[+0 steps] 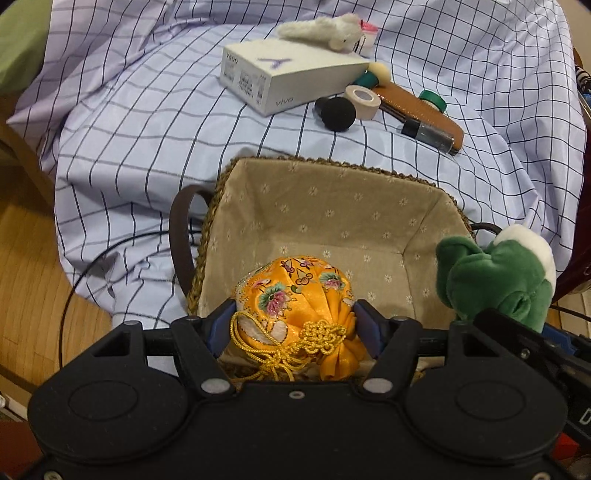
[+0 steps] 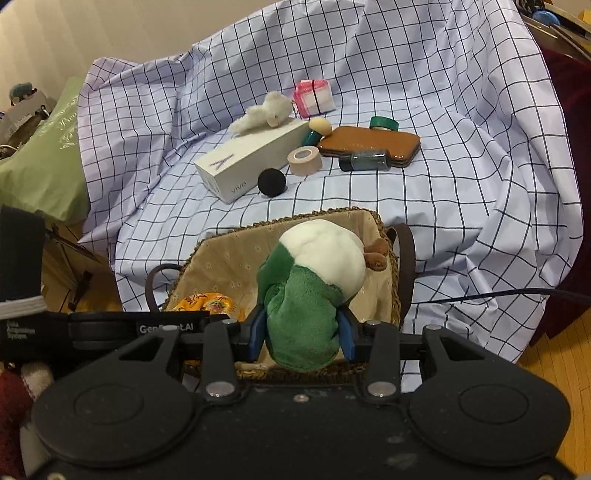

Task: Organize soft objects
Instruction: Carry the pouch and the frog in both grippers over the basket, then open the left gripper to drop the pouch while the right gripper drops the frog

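My left gripper is shut on an orange embroidered pouch with a gold cord, held over the near left part of the woven basket, which has a beige floral lining. My right gripper is shut on a green and white plush toy, which hangs over the basket. The same plush shows at the basket's right side in the left wrist view. The pouch shows at the basket's left in the right wrist view. A small white plush animal lies on the checked cloth beyond.
On the checked cloth lie a white phone box, a black sponge ball, a tape roll, a brown leather case, a dark bottle, a green jar and a pink packet. Wooden floor borders the left.
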{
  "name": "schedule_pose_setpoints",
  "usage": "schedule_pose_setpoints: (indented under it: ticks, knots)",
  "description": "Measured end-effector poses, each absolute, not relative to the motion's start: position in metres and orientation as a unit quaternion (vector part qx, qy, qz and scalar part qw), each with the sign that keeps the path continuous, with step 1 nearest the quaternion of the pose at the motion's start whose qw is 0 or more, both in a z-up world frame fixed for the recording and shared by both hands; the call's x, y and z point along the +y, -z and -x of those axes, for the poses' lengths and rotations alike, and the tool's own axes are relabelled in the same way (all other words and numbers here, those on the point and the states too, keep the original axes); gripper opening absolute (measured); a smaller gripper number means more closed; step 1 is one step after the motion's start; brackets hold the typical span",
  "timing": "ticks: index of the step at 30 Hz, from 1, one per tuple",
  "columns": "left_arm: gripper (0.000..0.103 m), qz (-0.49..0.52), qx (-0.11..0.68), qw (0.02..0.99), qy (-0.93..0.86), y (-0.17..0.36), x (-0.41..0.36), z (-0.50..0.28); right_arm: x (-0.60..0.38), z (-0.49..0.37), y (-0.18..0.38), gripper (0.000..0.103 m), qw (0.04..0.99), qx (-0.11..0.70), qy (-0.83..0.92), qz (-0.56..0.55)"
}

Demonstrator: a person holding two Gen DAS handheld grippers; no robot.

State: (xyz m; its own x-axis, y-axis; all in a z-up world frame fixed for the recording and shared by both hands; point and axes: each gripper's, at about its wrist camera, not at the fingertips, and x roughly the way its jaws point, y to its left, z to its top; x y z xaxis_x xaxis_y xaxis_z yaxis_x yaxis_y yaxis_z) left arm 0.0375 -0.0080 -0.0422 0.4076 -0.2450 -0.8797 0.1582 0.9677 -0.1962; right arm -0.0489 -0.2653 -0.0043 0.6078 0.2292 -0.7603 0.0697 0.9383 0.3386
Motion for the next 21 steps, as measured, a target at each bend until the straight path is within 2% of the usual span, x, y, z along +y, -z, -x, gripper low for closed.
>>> schedule_pose_setpoints:
  ticks: [7,9,21]
  knots:
    - [0.072,0.047,0.517,0.847,0.119,0.035,-0.007,-0.03,-0.267,0.051,0.004,0.039,0.878,0.445,-0.039,-0.171]
    - [0.08,0.049,0.509,0.852,0.117,0.032,-0.006,-0.027,-0.267,0.051,0.004,0.04,0.878,0.446,-0.038,-0.17]
    - [0.08,0.042,0.485,0.869,0.094,0.027,-0.006,-0.018,-0.264,0.05,0.007,0.04,0.874,0.455,-0.037,-0.164]
